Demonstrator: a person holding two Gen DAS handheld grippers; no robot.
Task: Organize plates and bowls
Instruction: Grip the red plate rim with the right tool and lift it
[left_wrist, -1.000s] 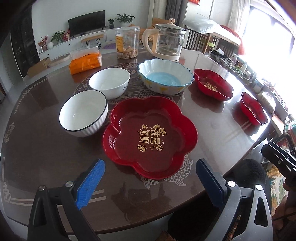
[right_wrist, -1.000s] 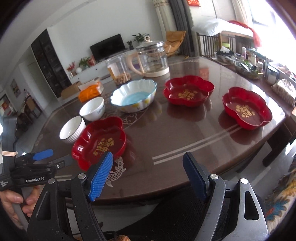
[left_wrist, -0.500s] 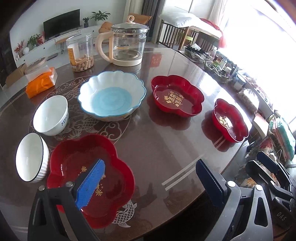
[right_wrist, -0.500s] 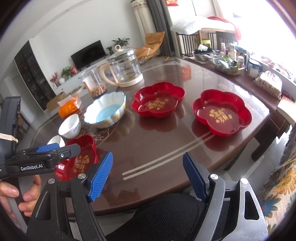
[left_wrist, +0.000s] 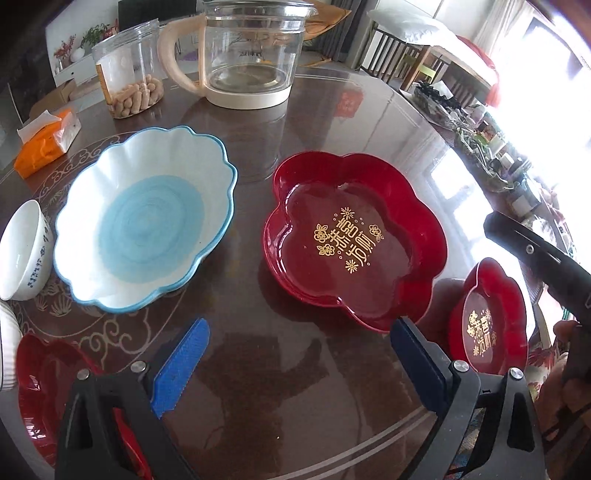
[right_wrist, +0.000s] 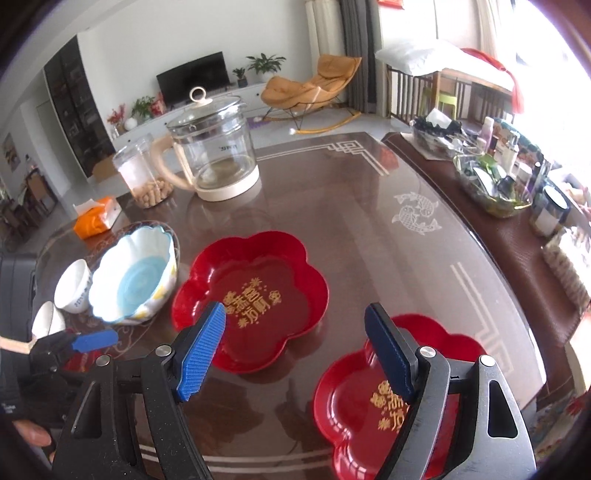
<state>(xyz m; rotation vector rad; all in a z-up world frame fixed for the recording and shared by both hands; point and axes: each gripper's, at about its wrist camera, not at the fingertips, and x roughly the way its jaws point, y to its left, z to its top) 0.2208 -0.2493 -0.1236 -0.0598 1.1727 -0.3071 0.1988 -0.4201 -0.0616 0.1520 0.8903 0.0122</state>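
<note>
The right tongs (right_wrist: 295, 350) are wide open and hold nothing. They hang over the near edge of the tabletop (right_wrist: 369, 206). A small red plate (right_wrist: 369, 402) lies right under them, a bit toward the right pad, so the right hand looks nearest to it. A bigger red plate (right_wrist: 255, 295) lies just past the left pad, close beside the small one but not touching it. Both plates are shiny red, shaped like flowers, with gold writing in the middle, and they lie flat and empty. The left tongs (left_wrist: 299, 362) are open and empty too, and the bigger red plate (left_wrist: 354, 236) sits just ahead of them. A blue and white bowl (left_wrist: 147, 221) with a wavy rim sits left of that plate, with a small white bowl (left_wrist: 22, 251) beside it.
</note>
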